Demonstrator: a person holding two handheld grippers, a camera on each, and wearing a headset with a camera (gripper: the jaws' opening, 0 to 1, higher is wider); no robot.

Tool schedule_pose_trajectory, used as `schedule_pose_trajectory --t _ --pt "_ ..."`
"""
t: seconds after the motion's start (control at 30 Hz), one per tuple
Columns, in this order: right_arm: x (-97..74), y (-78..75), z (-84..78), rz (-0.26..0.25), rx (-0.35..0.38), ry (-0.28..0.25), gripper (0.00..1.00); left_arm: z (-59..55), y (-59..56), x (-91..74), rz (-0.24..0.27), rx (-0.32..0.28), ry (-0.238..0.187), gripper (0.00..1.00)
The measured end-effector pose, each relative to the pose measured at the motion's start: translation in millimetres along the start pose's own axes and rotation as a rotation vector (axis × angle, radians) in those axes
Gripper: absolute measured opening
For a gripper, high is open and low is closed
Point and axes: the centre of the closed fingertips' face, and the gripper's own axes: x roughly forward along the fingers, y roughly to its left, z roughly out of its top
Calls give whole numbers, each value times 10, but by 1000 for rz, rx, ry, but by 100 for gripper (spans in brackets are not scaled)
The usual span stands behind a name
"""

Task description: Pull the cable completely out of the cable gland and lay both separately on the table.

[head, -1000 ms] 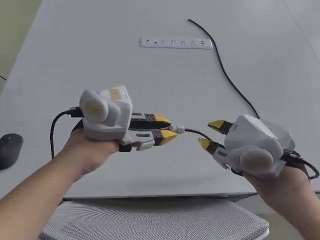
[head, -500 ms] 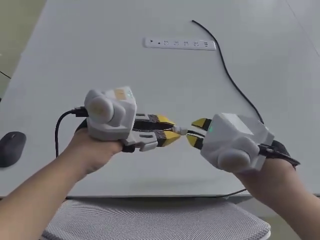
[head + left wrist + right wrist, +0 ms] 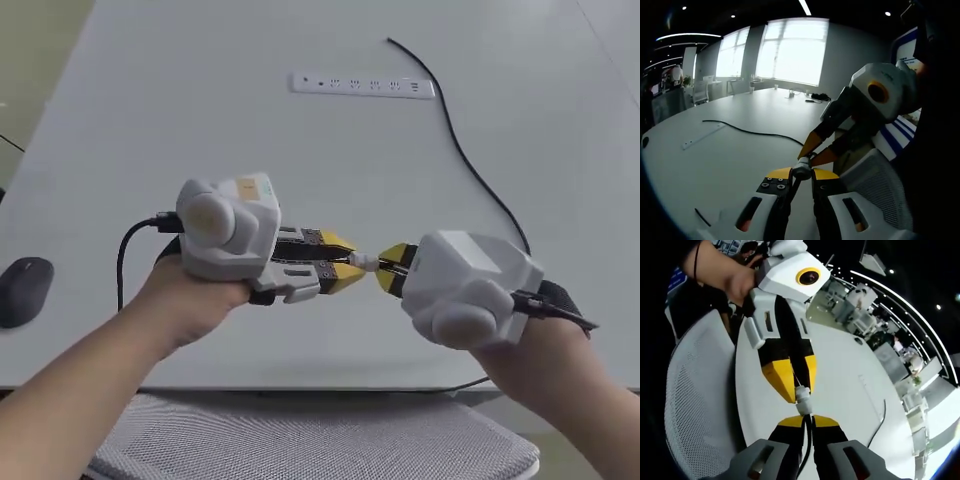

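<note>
– Gland (image 3: 365,263) was where?
– Above the table (image 3: 300,150), pinched tight in the left gripper (image 3: 349,260). The right gripper (image 3: 389,268) clamped the cable (image 3: 808,432) beside it, the rest hidden behind that gripper.

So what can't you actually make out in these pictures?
- Gripper views: how much cable remains inside the cable gland; the gland's body hides it.
- Head view: the cable past the gland, behind the right tongs.
- Head view: the near end of the black cord, also behind those tongs.
</note>
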Motion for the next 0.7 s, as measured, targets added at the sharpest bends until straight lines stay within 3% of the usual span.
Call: schedule_pose_trajectory --t 0.5,0.7 --pt "-25 -50 -75 -35 104 -10 0 11 19 -49 6 6 -4 15" --pt "-18 -97 -169 -50 193 -8 0 23 28 -50 8 4 -9 15"
